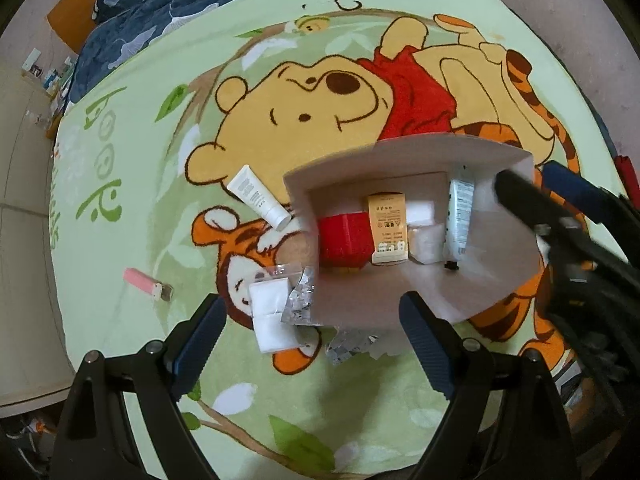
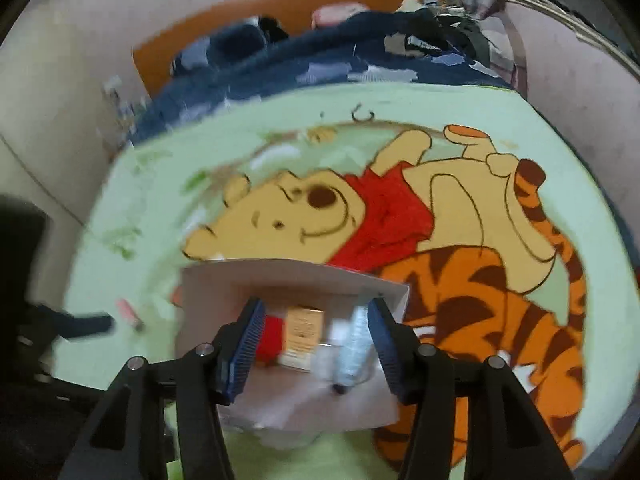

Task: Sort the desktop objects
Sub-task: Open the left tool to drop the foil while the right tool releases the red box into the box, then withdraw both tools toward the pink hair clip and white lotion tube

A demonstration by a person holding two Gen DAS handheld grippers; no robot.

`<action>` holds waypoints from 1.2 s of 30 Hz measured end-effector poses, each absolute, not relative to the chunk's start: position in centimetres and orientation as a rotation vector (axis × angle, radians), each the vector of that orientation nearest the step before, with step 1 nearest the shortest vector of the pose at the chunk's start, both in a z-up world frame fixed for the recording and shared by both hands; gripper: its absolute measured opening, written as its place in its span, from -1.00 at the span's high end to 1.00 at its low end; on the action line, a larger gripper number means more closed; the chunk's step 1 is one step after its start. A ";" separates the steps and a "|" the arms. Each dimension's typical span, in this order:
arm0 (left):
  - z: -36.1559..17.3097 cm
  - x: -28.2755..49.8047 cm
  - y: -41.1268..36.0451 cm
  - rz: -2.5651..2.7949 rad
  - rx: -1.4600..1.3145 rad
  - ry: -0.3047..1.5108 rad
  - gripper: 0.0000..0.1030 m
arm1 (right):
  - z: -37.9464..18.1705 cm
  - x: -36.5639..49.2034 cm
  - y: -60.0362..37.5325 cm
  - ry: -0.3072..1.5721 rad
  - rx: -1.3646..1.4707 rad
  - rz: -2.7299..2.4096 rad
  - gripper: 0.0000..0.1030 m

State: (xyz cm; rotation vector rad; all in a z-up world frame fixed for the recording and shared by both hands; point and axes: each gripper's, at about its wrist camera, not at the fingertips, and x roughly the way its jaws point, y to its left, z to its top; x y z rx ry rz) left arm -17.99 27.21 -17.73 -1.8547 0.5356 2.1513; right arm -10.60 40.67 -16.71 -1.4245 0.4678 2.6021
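A white cardboard box (image 1: 472,280) lies on a cartoon blanket. It holds a red block (image 1: 344,240), a tan packet (image 1: 387,228), white pieces (image 1: 426,236) and a pale tube (image 1: 459,216). Outside it lie a white tube (image 1: 258,196), a pink item (image 1: 146,283), a white pad in a clear bag (image 1: 270,316) and foil wrappers (image 1: 300,300). My left gripper (image 1: 316,344) is open and empty above the pad and the box's near edge. My right gripper (image 2: 316,344) is open over the box (image 2: 288,276), with the pale tube (image 2: 354,344) lying inside below it.
The green blanket (image 1: 140,184) covers the bed, with a dark blue quilt (image 1: 168,12) at its far end. A shelf with small items (image 1: 44,76) stands at the far left. The right gripper's arm (image 1: 580,232) reaches in over the box's right side.
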 end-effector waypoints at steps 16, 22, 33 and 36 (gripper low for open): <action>-17.3 -8.9 16.2 2.319 -1.816 0.380 -0.73 | -15.7 1.1 32.5 0.669 -1.346 2.735 -0.06; -19.7 -5.0 10.3 2.359 -1.880 0.298 -0.73 | -19.6 2.4 28.8 0.710 -1.511 2.685 -0.06; -23.1 -5.0 2.4 2.422 -1.974 0.252 -0.73 | -21.2 -0.6 20.8 0.541 -1.614 2.787 -0.06; -23.8 -6.5 1.2 2.446 -1.958 0.249 -0.73 | -22.0 -2.2 18.8 0.472 -1.631 2.803 -0.06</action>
